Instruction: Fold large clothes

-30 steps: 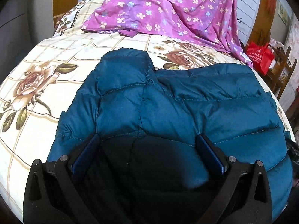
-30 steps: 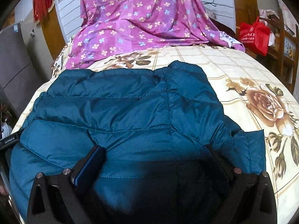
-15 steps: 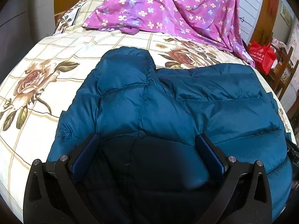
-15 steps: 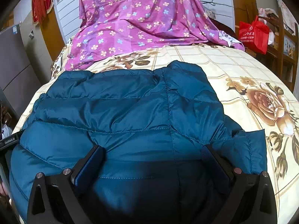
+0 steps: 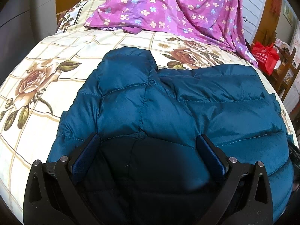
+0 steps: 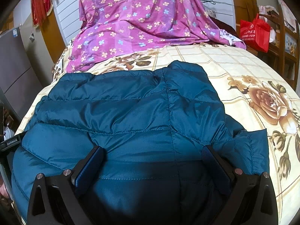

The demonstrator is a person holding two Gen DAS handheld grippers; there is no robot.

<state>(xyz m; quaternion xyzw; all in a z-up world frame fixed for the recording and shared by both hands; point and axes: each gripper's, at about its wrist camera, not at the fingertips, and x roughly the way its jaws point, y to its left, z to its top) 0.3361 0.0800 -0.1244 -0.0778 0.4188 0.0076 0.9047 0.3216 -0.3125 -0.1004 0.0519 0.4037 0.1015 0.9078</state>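
1. Left gripper (image 5: pixel 148 142): jaws spread wide, nothing pinched, blue pads (image 5: pixel 85 154) hanging over the near part of the jacket.
2. Teal quilted down jacket (image 5: pixel 168 108): lying flat on the bed, back side up, one sleeve folded in over the body at its left edge.
3. Floral bedsheet (image 5: pixel 46 71): cream with a tan grid and printed roses, bare to the left of the jacket.
4. Purple flowered cloth (image 5: pixel 168 9): draped at the far end of the bed, well apart from the jacket.
5. Red bag (image 5: pixel 265 58): off the bed at far right, beside wooden furniture.
6. Right gripper (image 6: pixel 153 156): jaws likewise spread, gripping nothing, poised over the jacket (image 6: pixel 140 116) near its lower hem.
7. Right sleeve end (image 6: pixel 251 150): folded across, jutting onto the bedsheet (image 6: pixel 234 61) at the right.
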